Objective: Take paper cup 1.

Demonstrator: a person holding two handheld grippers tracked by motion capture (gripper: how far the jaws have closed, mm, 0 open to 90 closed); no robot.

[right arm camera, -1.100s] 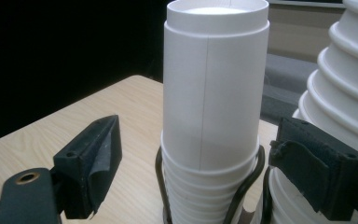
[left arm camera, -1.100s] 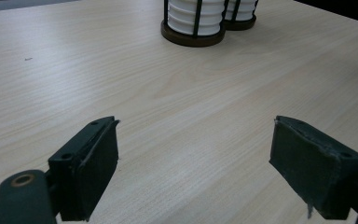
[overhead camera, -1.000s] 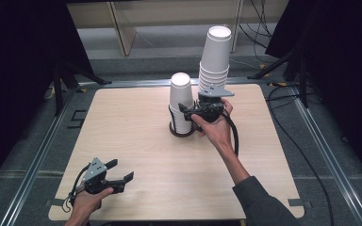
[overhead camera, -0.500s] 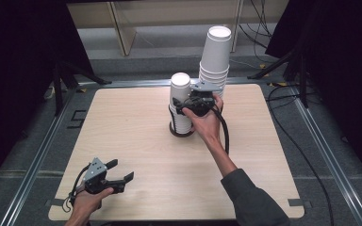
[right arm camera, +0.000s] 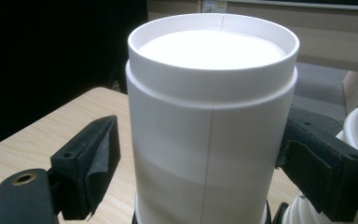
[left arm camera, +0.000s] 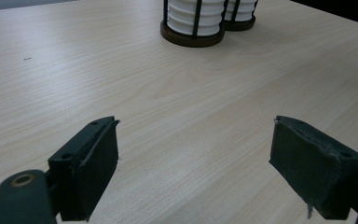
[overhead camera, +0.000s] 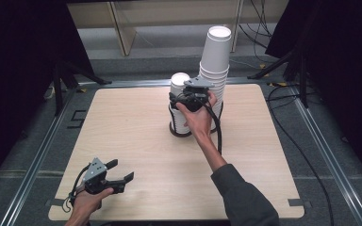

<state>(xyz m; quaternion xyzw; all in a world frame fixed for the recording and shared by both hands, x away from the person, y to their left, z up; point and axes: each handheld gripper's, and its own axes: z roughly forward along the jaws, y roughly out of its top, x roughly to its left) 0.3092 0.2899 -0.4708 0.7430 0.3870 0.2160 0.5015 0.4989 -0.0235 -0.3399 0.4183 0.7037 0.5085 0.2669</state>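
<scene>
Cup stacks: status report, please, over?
Left hand-held gripper open, off aside. Right hand-held gripper open around top cup, not clamped. Taller stack close beside.

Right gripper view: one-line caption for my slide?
Right gripper straddles the top upside-down paper cup, left pad clear of its wall.

Cup stacks point(overhead camera: 202, 89) mid-table; bare tabletop point(overhead camera: 122, 127) elsewhere

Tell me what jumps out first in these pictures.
Two stacks of upside-down white paper cups in black wire holders stand at the table's far middle; the tall stack towers behind the short stack. The right gripper straddles the short stack's top cup: the right jaw lies against it, the left jaw stands clear. The left gripper rests open at the near left edge, away from the cups.
</scene>
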